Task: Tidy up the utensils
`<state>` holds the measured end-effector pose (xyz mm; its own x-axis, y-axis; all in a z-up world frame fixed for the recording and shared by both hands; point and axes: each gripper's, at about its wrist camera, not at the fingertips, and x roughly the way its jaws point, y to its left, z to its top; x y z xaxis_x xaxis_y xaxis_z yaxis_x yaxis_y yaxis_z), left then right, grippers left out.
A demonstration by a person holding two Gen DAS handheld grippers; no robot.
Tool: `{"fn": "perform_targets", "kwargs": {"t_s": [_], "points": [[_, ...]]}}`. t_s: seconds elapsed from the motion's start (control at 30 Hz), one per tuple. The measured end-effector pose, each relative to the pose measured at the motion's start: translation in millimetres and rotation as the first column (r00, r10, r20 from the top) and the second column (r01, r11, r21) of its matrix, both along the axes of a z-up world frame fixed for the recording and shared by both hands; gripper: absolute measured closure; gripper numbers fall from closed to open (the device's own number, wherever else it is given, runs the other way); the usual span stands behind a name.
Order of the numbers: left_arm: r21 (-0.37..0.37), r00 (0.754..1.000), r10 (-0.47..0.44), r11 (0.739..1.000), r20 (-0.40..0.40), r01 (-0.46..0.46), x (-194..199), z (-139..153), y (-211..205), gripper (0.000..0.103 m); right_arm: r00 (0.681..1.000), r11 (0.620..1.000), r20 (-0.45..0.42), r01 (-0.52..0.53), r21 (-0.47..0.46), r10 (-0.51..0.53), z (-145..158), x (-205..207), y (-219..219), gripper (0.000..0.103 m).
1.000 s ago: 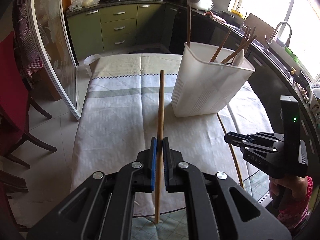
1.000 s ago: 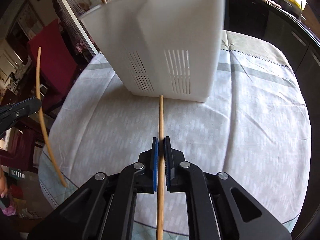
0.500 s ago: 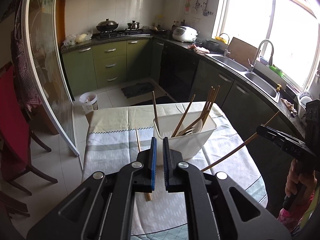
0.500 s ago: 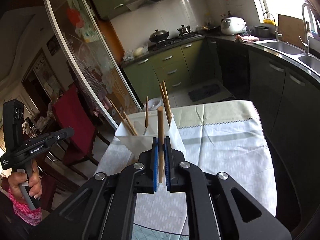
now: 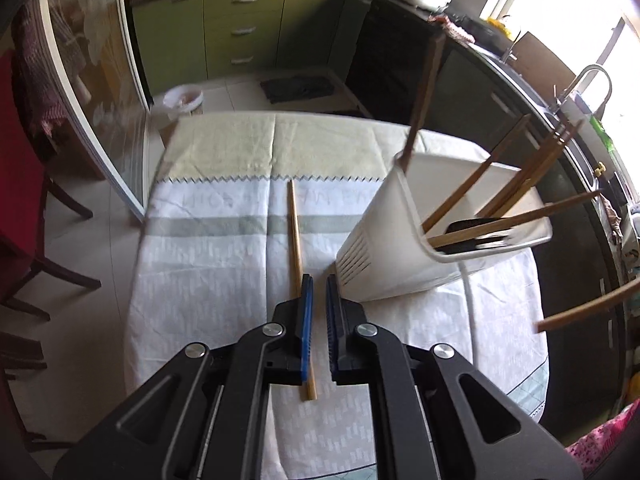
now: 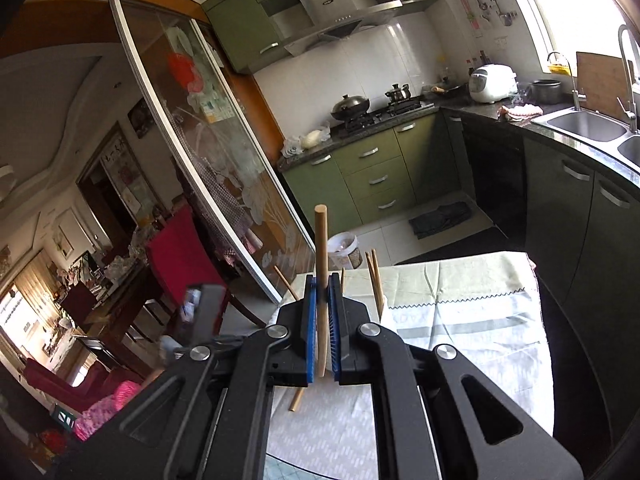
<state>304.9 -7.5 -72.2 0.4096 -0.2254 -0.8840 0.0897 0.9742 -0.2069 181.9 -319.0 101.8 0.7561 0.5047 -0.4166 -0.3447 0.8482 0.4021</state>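
We are working through a table of wooden chopsticks that belong in the white plastic utensil holder (image 5: 404,240). Our right gripper (image 6: 321,312) is clenching one chopstick (image 6: 321,264) between its blue pads, gripped partway along the shaft so the blunt end is standing up above the jaws and the rest is hanging below them. In the left wrist view, that same stick's end is poking in from the right edge, near the holder but not yet over its mouth.

Our left gripper (image 5: 316,320) is hovering with jaws closed and nothing between them; the loose chopstick (image 5: 298,264) on the tablecloth (image 5: 208,248) is lying flat just beside the left finger, not inside the gap.

We are judging these sticks to be light, stiff and smooth, likely to roll on the cloth and to pivot in a grip taken too near one end. We are expecting a hold near the middle to keep the stick from swinging. The holder looks light as well, and already has several chopsticks leaning in it, so a sideways knock could tip it.
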Motion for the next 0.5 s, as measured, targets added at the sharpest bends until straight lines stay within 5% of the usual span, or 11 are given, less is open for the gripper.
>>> {"fn": "perform_targets", "kwargs": {"t_s": [0.2, 0.5], "points": [[-0.035, 0.996, 0.057, 0.998, -0.074, -0.059, 44.6, -57.8, 7.4, 0.093, 0.998, 1.000, 0.056, 0.029, 0.005, -0.030, 30.3, -6.3, -9.9, 0.096], [-0.051, 0.997, 0.059, 0.997, -0.048, -0.062, 69.8, -76.5, 9.1, 0.090, 0.998, 0.999, 0.039, 0.040, -0.006, -0.039, 35.4, -7.2, -17.6, 0.096]]}}
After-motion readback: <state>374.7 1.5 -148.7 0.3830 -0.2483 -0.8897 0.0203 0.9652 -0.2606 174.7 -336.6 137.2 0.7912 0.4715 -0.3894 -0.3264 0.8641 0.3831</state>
